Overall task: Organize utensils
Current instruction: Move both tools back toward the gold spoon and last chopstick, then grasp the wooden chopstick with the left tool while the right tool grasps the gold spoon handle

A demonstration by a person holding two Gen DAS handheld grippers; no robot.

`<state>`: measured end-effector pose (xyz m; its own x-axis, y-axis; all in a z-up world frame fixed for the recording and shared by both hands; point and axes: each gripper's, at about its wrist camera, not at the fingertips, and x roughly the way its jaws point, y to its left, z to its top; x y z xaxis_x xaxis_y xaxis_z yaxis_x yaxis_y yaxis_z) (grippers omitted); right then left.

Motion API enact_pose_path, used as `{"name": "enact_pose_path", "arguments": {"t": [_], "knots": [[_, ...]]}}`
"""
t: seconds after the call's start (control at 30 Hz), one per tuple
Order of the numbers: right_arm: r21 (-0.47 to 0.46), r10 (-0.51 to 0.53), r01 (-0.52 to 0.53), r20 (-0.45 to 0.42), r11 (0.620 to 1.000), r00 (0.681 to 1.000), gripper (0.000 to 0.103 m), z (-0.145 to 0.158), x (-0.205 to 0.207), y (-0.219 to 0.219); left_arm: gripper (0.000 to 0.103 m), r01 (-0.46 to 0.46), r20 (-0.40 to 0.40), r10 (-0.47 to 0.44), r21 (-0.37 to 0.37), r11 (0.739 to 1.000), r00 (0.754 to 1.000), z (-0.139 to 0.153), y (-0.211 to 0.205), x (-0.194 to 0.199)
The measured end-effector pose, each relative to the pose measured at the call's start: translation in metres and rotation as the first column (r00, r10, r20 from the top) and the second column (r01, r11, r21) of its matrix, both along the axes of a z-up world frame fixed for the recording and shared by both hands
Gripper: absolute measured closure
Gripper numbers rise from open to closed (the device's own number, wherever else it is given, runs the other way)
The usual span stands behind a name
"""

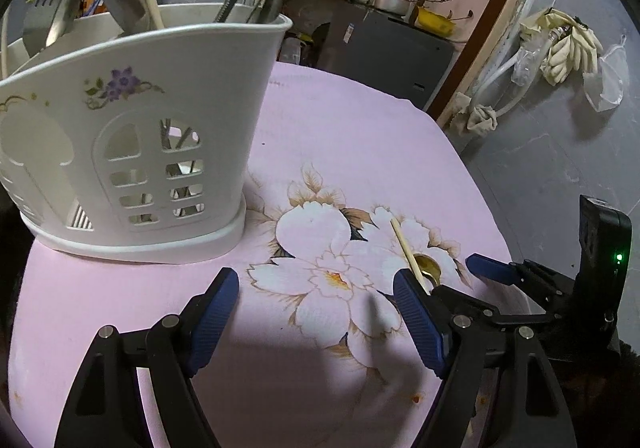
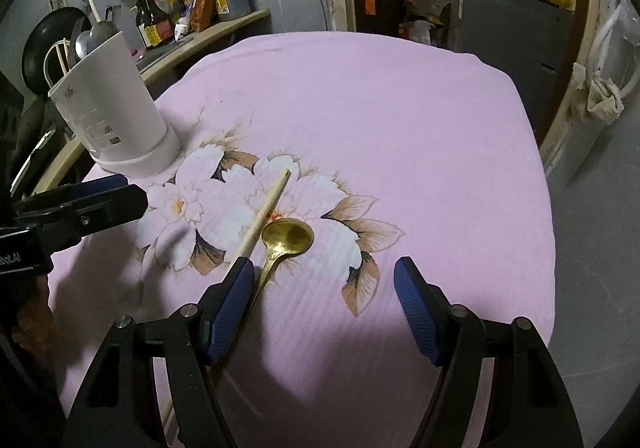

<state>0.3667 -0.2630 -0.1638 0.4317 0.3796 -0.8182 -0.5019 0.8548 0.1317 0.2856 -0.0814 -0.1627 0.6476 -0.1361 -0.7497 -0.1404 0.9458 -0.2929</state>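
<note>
A white utensil holder [image 1: 132,152] with a purple flower print stands on the pink flowered cloth at the left; it holds a fork [image 1: 56,4], a spoon, a chopstick and tongs. It also shows in the right wrist view [image 2: 112,104]. A gold spoon [image 2: 286,238] and a wooden chopstick [image 2: 266,214] lie side by side on the cloth. My right gripper [image 2: 324,308] is open just above them, its left finger over the spoon's handle. My left gripper [image 1: 316,312] is open and empty, low over the cloth near the holder.
The table [image 2: 400,108] is covered by the pink cloth and drops off at its right edge to a grey floor. A counter with sauce bottles [image 2: 192,8] and a wok stands behind the holder. A grey cabinet [image 1: 400,48] lies beyond the far edge.
</note>
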Motion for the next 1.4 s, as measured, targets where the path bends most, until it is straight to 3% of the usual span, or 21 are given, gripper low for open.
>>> {"name": "enact_pose_path", "arguments": {"t": [0.13, 0.43, 0.7, 0.93, 1.03, 1.2, 1.4], "knots": [[-0.015, 0.007, -0.007, -0.006, 1.000, 1.000, 0.036, 0.000, 0.000, 0.002, 0.025, 0.008, -0.006, -0.008, -0.009, 1.000, 1.000, -0.002, -0.003, 0.004], [-0.048, -0.080, 0.078, -0.048, 0.996, 0.996, 0.054, 0.001, 0.000, -0.028, 0.025, 0.055, -0.004, -0.055, -0.058, 0.997, 0.998, 0.000, -0.013, 0.014], [0.007, -0.109, 0.110, -0.070, 0.994, 0.992, 0.057, -0.006, -0.009, -0.061, 0.059, 0.200, -0.040, -0.208, -0.144, 0.969, 0.977, -0.011, -0.039, 0.040], [0.076, -0.148, 0.154, -0.079, 0.985, 0.986, 0.057, -0.003, -0.025, -0.076, 0.077, 0.278, -0.081, -0.293, -0.156, 0.948, 0.953, -0.014, -0.060, 0.057], [0.125, -0.177, 0.190, -0.111, 0.974, 0.978, 0.057, -0.002, -0.030, -0.083, 0.092, 0.302, -0.146, -0.319, -0.129, 0.945, 0.936, -0.023, -0.073, 0.062], [0.151, -0.180, 0.201, -0.141, 0.968, 0.973, 0.057, -0.007, -0.036, -0.085, 0.095, 0.278, -0.148, -0.305, -0.178, 0.944, 0.941, -0.027, -0.068, 0.063], [0.103, -0.185, 0.207, -0.193, 0.973, 0.964, 0.073, -0.011, -0.032, -0.085, 0.095, 0.275, -0.168, -0.315, -0.220, 0.936, 0.934, -0.031, -0.064, 0.069]]}}
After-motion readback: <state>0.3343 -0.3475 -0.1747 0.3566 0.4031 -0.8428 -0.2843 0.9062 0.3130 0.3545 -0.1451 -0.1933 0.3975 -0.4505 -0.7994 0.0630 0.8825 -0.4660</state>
